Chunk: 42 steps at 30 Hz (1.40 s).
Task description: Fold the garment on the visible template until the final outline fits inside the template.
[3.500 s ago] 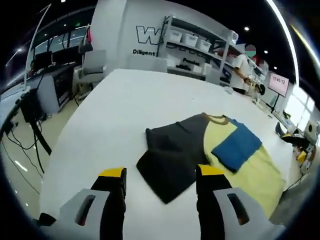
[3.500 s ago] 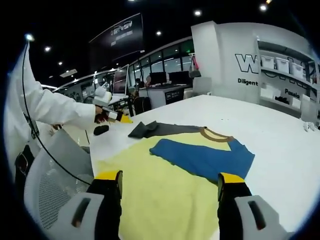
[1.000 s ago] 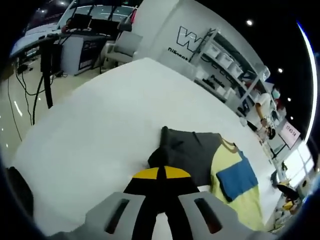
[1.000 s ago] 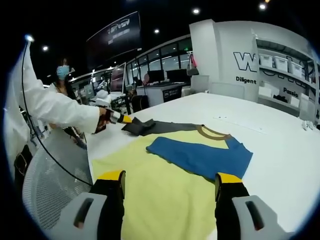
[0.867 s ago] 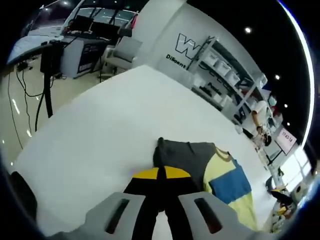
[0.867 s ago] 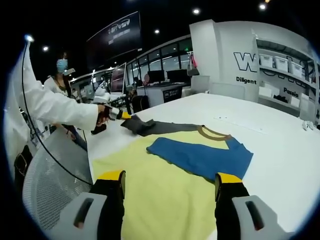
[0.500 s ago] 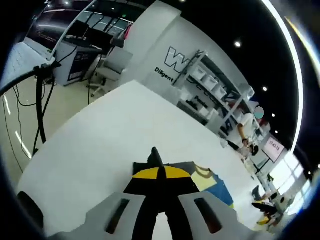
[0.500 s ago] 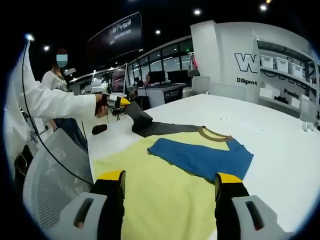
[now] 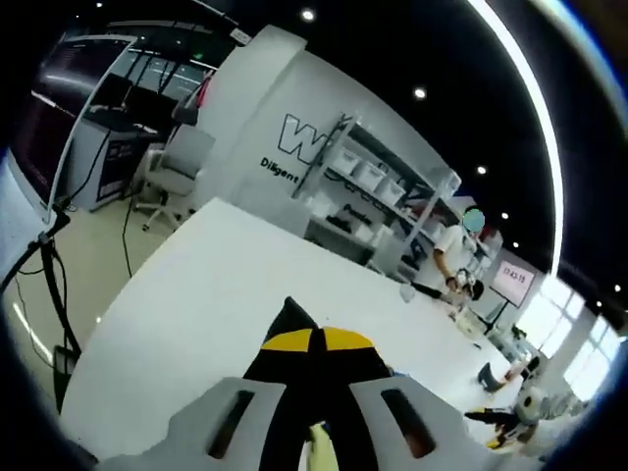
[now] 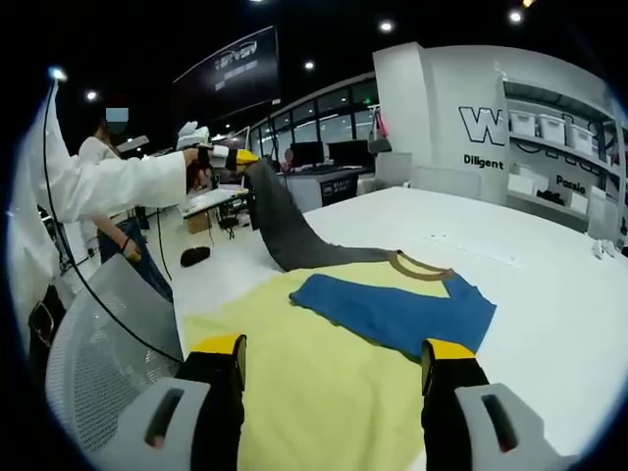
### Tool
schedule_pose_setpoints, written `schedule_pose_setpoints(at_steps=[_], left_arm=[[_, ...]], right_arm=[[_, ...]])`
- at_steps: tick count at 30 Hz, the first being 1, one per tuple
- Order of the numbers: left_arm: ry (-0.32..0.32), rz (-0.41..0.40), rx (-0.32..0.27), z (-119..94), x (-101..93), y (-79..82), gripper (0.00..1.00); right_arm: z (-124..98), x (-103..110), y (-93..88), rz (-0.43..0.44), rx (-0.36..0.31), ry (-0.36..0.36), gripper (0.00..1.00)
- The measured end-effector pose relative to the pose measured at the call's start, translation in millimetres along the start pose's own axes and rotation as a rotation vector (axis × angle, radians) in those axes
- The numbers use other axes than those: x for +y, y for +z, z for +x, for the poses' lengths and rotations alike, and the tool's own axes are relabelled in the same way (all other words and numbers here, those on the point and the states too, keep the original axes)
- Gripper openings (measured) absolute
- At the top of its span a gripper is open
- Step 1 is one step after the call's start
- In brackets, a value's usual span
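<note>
Left gripper view: your left gripper [image 9: 316,343] has its jaws clamped together on a dark sleeve [image 9: 290,316], held up above the white table [image 9: 196,294]. Right gripper view: your right gripper [image 10: 334,358] hangs with jaws wide apart over the shirt [image 10: 324,373], yellow with a blue folded part, probably lying flat, grey sleeve lifted at the far side

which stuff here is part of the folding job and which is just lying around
Part of the job:
- garment, yellow with a blue sleeve
- its dark grey sleeve, lifted off the table
- left gripper, shut on that sleeve
- right gripper, open above the yellow part
- white table

Just lying about:
- small dark object on the table edge
- mesh chair
- shelves with bins
</note>
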<state>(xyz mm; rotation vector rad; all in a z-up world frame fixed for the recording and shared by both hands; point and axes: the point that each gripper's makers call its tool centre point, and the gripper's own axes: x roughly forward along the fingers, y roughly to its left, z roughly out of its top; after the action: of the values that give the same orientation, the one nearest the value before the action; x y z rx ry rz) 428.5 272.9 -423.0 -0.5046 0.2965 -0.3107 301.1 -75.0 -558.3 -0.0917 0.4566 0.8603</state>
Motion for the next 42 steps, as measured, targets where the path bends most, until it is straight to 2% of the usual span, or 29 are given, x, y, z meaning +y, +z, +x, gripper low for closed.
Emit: schedule_pose_setpoints(at_steps=[9, 13, 16, 24, 30, 32, 39, 42], left_arm=[[-0.081, 0.036, -0.041, 9.7, -23.0, 36.7, 0.00], [-0.098, 0.053, -0.045, 12.9, -27.6, 43.6, 0.00], [-0.105, 0.066, -0.041, 13.9, -33.1, 42.8, 0.00], [-0.124, 0.127, 0.007, 23.8, -53.5, 25.7, 0.00], [-0.163, 0.148, 0.046, 38.1, -81.2, 10.6, 0.00], [-0.170, 0.179, 0.075, 45.7, -91.5, 0.3, 0.00], [-0.216, 0.206, 0.125, 59.4, -125.0, -26.6, 0.00], [-0.238, 0.229, 0.166, 67.5, -138.9, -43.1, 0.00]], right_arm=[[-1.6, 0.7, 0.9, 0.001, -0.006, -0.002, 0.74], [-1.7, 0.5, 1.5, 0.004, -0.010, -0.004, 0.74], [-1.9, 0.3, 1.4, 0.004, -0.011, -0.005, 0.74], [-3.4, 0.1, 0.7, 0.003, -0.010, -0.007, 0.74], [-4.1, 1.1, -0.9, 0.009, -0.010, -0.008, 0.74], [-4.4, 1.3, -0.8, 0.008, -0.011, -0.010, 0.74], [-5.7, 1.5, -1.3, 0.014, -0.014, -0.014, 0.74], [-5.9, 2.1, -1.5, 0.015, -0.014, -0.016, 0.74]])
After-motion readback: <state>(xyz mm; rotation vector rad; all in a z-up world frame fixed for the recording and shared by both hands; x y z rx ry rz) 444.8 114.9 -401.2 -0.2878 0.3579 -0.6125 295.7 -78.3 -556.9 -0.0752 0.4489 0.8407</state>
